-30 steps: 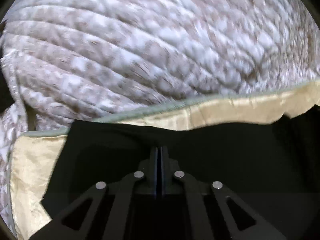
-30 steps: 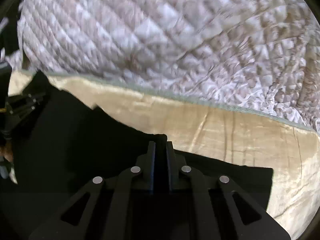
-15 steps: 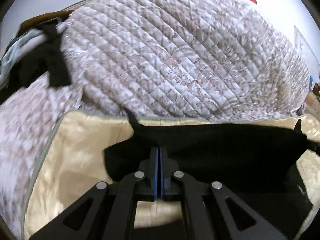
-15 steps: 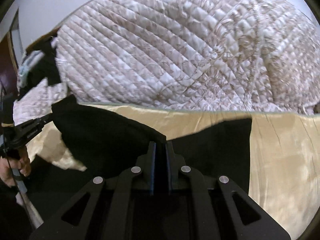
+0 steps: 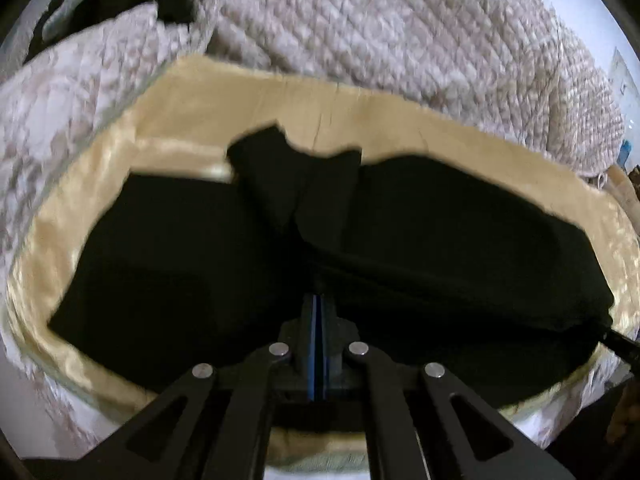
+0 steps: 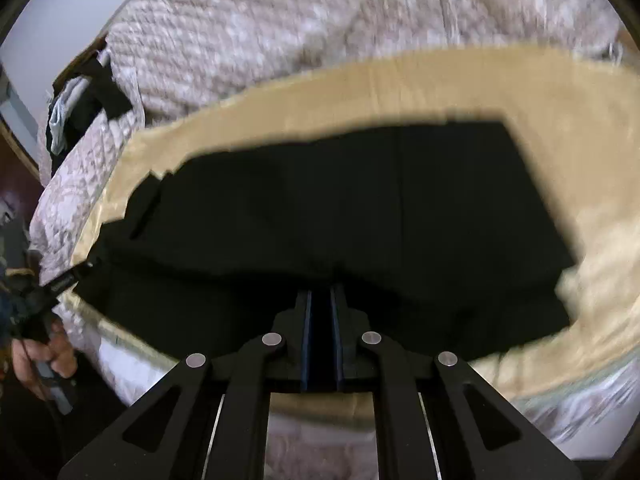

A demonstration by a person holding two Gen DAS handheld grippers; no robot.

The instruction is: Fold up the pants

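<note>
The black pants (image 5: 440,240) lie spread over a cream satin cloth (image 5: 248,108), with a near edge lifted off it. My left gripper (image 5: 318,300) is shut on that near edge of the pants. My right gripper (image 6: 320,296) is shut on the same edge of the pants (image 6: 360,200) farther right, with black fabric between its fingers. The left gripper tip shows at the left of the right wrist view (image 6: 64,280). The far end of the pants shows a rumpled flap (image 5: 296,168).
A quilted beige bedspread (image 5: 400,32) rises behind the cream cloth (image 6: 440,80). Dark and pale clothes (image 6: 76,112) are heaped at the far left of the bed. A hand (image 6: 44,356) grips the left tool's handle. The near edge of the bed lies below the grippers.
Both grippers have pulled back and up with the pants' edge. The view has widened from close to the quilt to over the whole cream cloth, and the pants now lie spread on it.
</note>
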